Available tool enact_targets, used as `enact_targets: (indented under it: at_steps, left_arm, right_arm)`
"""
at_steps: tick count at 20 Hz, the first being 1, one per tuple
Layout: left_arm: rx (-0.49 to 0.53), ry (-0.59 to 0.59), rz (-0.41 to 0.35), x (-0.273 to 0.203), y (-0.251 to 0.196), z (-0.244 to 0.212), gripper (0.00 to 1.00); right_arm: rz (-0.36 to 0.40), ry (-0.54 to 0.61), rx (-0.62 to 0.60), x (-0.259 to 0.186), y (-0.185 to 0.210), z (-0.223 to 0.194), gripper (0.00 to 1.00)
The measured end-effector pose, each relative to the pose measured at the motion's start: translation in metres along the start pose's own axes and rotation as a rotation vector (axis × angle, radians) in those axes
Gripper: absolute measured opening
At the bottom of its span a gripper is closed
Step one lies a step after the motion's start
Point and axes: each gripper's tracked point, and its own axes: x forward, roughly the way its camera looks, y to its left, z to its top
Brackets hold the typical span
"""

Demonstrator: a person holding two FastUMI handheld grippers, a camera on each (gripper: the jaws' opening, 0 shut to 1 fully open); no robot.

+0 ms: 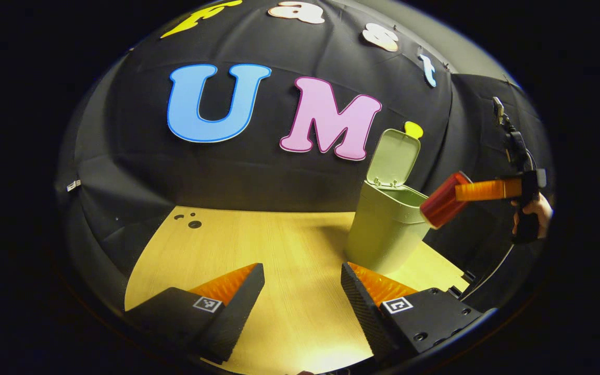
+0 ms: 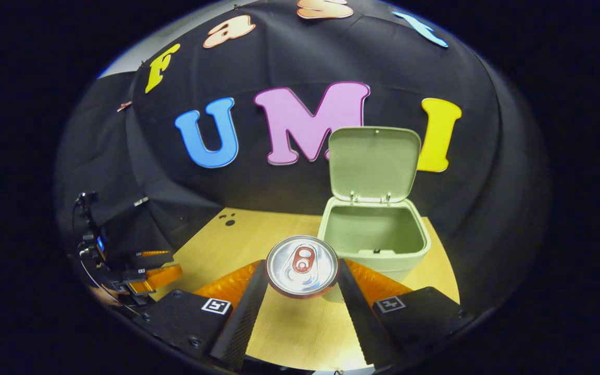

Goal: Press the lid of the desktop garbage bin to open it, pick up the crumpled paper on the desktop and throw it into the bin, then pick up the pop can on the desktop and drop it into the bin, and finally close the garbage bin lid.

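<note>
bin [image 2: 378, 237] sits on the wooden desk [image 2: 300, 328] w/ lid [image 2: 374, 161] flipped up and back, so the mouth's open for drops. right gripper [image 2: 302, 284] has its fingers clamped on the pop can [image 2: 302, 265], one each side, can's top facing the cam. seen from the left gripper view the can [image 1: 443, 200] hangs tilted in the air just beside the bin's rim [image 1: 404, 195], a hand [image 1: 537, 211] holding that tool out level from the far side. looks like it's lined up to tip in. left gripper [image 1: 302, 284] is low over bare desk, fingers apart, holding nothing; prob parked out of the way till the lid needs shutting.

Left hand-held gripper [image 1: 302, 281] gapes; right hand-held gripper [image 2: 301, 276] clamped.
</note>
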Motion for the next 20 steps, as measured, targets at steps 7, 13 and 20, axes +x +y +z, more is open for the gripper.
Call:
enact_targets:
  at_steps: [7,13,20]
  left_arm:
    - [-0.007,-0.008,0.022,-0.006,0.014,0.002,0.96]
    - [-0.010,-0.001,0.051,0.007,0.016,0.003,0.96]
    - [-0.015,0.017,0.107,0.033,0.011,0.008,0.96]
  right_arm:
    - [-0.088,-0.033,0.013,0.039,-0.055,0.044,0.84]
    - [-0.121,0.080,0.001,0.092,-0.097,0.023,0.85]
    - [-0.043,0.284,-0.001,0.140,-0.103,-0.031,0.85]
